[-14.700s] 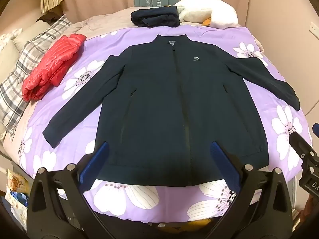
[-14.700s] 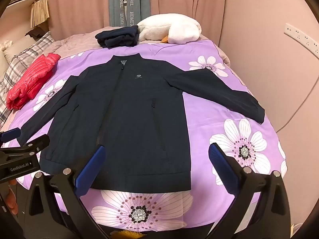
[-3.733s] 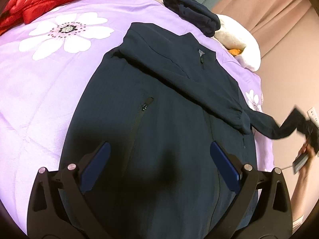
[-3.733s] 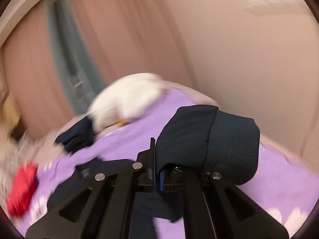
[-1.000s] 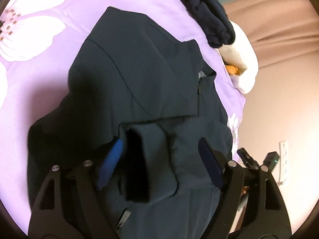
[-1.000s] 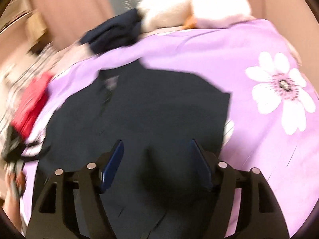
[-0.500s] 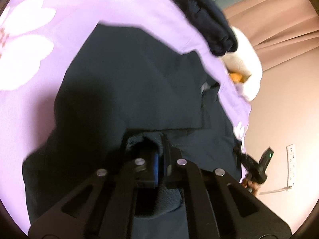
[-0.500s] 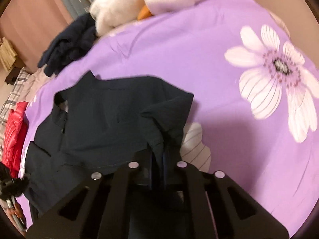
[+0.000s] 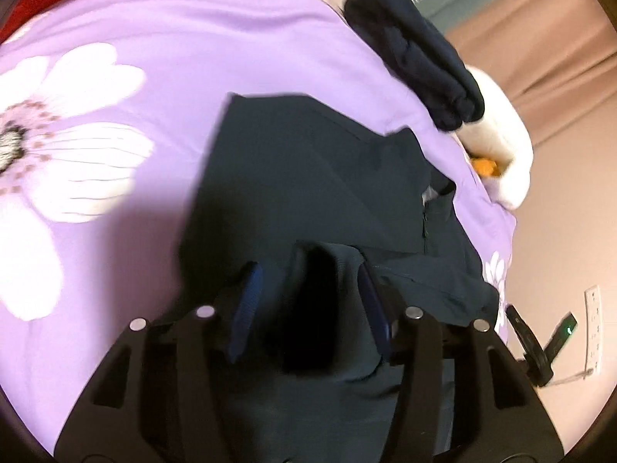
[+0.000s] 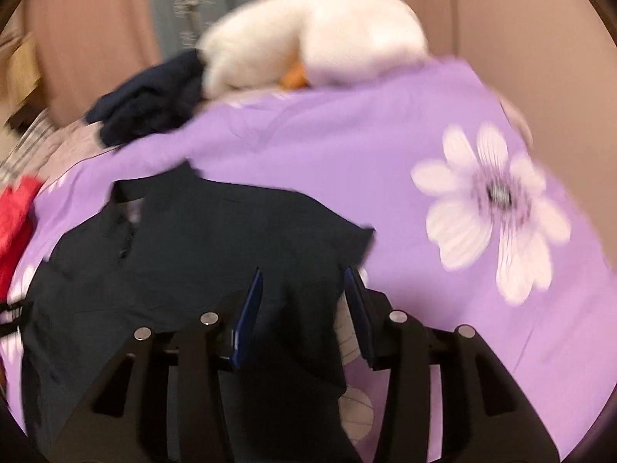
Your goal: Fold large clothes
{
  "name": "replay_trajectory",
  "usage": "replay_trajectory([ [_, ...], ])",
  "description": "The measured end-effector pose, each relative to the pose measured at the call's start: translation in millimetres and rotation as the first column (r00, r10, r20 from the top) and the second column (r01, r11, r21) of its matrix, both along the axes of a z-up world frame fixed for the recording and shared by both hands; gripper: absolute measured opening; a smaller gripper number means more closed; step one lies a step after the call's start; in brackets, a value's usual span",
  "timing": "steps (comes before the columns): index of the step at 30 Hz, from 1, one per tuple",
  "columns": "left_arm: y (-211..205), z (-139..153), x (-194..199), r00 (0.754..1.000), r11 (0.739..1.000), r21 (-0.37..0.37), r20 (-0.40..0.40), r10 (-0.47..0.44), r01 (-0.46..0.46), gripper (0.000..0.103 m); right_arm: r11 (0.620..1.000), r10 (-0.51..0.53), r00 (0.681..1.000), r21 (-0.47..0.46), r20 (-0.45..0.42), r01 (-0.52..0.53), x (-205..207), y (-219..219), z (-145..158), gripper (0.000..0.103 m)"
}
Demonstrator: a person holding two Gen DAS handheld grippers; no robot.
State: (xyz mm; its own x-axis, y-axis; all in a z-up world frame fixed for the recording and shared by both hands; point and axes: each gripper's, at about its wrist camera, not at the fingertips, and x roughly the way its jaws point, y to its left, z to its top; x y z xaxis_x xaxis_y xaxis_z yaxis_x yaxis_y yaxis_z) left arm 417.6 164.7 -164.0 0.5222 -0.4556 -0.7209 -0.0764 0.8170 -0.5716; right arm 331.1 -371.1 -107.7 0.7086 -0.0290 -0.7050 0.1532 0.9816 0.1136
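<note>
A dark navy jacket (image 9: 308,177) lies on the purple flowered bedspread (image 9: 115,58), both sleeves folded in over its front. My left gripper (image 9: 308,289) is partly open, its blue pads either side of the sleeve cuff (image 9: 316,270), which lies loose on the jacket. My right gripper (image 10: 304,293) is partly open over the jacket's (image 10: 231,239) right shoulder fold, holding nothing. The right view is blurred.
A folded navy garment (image 9: 416,54) and a white plush toy (image 10: 316,34) lie at the head of the bed. A red down jacket (image 10: 15,216) lies at the left. The other gripper (image 9: 540,343) shows at the right edge near a wall socket (image 9: 592,328).
Both grippers were shut on jacket fabric half a second ago; both have opened and let go. The left cuff and right shoulder fold now rest on the jacket.
</note>
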Motion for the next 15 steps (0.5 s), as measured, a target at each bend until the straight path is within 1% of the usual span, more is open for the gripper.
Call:
replay_trajectory([
  [1,0,5,-3,1.0,1.0,0.011,0.013,-0.003,0.003,0.053,0.999,0.054,0.998,-0.006,0.015,-0.054,-4,10,6,0.045],
  [3,-7,19,-10,0.998,0.998,0.048,0.06,-0.034,0.032,0.052,0.987,0.162,0.987,-0.004,0.007,-0.162,-6,27,8,0.045],
  [5,-27,36,-16,0.989,0.992,0.09,0.112,-0.097,0.088,0.044,0.97,0.241,0.97,-0.035,-0.032,-0.242,-8,48,2,0.044],
  [6,-39,42,-19,0.982,0.986,0.121,0.135,-0.131,0.115,0.038,0.959,0.271,0.961,-0.072,-0.059,-0.275,-8,60,-4,0.035],
  [7,-52,48,-22,0.973,0.977,0.162,0.157,-0.168,0.142,0.035,0.954,0.279,0.957,-0.093,-0.077,-0.285,-8,68,-9,0.027],
  [8,-69,52,-25,0.96,0.962,0.205,0.175,-0.216,0.179,0.033,0.951,0.283,0.954,-0.105,-0.093,-0.292,-9,73,-14,0.023],
  [10,-92,49,-27,0.94,0.937,0.242,0.167,-0.297,0.253,0.023,0.947,0.291,0.95,-0.107,-0.109,-0.303,-14,82,-21,0.022],
  [11,-104,42,-28,0.931,0.918,0.276,0.147,-0.335,0.286,0.021,0.943,0.302,0.946,-0.11,-0.121,-0.315,-20,86,-26,0.022],
  [12,-110,34,-30,0.927,0.902,0.308,0.126,-0.354,0.303,0.02,0.937,0.314,0.94,-0.114,-0.136,-0.329,-27,89,-30,0.022],
  [13,-112,26,-32,0.926,0.892,0.33,0.108,-0.361,0.309,0.02,0.932,0.323,0.934,-0.119,-0.153,-0.342,-33,92,-34,0.022],
  [14,-112,12,-35,0.928,0.876,0.364,0.073,-0.365,0.316,0.02,0.927,0.331,0.928,-0.126,-0.171,-0.354,-40,96,-39,0.022],
  [15,-111,3,-36,0.929,0.872,0.368,0.054,-0.367,0.323,0.017,0.92,0.34,0.922,-0.137,-0.188,-0.367,-45,101,-44,0.022],
])
